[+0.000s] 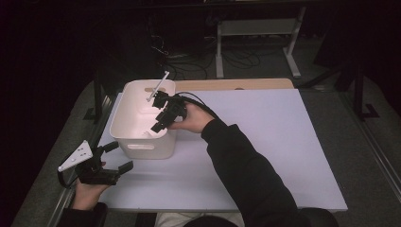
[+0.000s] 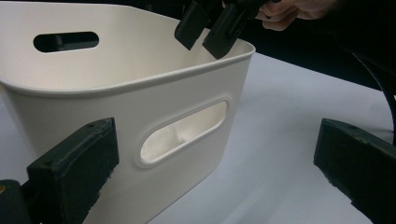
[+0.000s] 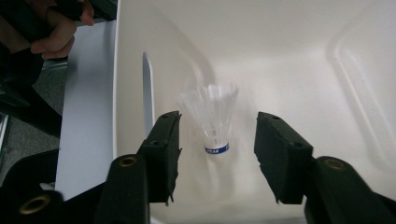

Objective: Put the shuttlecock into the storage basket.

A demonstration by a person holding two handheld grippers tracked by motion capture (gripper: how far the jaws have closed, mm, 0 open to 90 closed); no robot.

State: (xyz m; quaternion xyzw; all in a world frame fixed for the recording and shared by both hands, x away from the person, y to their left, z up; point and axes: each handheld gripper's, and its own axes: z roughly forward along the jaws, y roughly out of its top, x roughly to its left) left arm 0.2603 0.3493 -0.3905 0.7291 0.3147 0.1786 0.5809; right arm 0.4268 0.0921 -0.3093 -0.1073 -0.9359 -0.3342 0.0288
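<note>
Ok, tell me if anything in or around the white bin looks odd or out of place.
Nothing stands out. The white bin sits upright on the table. Inside it, a shuttlecock shows between the open jaws of the right gripper, untouched by the pads, its feathers looking intact. The left gripper is open beside the bin.

bins: 1 white bin [image 1: 142, 146] | shuttlecocks: 1 shuttlecock [image 3: 212, 121] | claws: 2, left claw [image 1: 116, 156], right claw [image 1: 161, 113]
</note>
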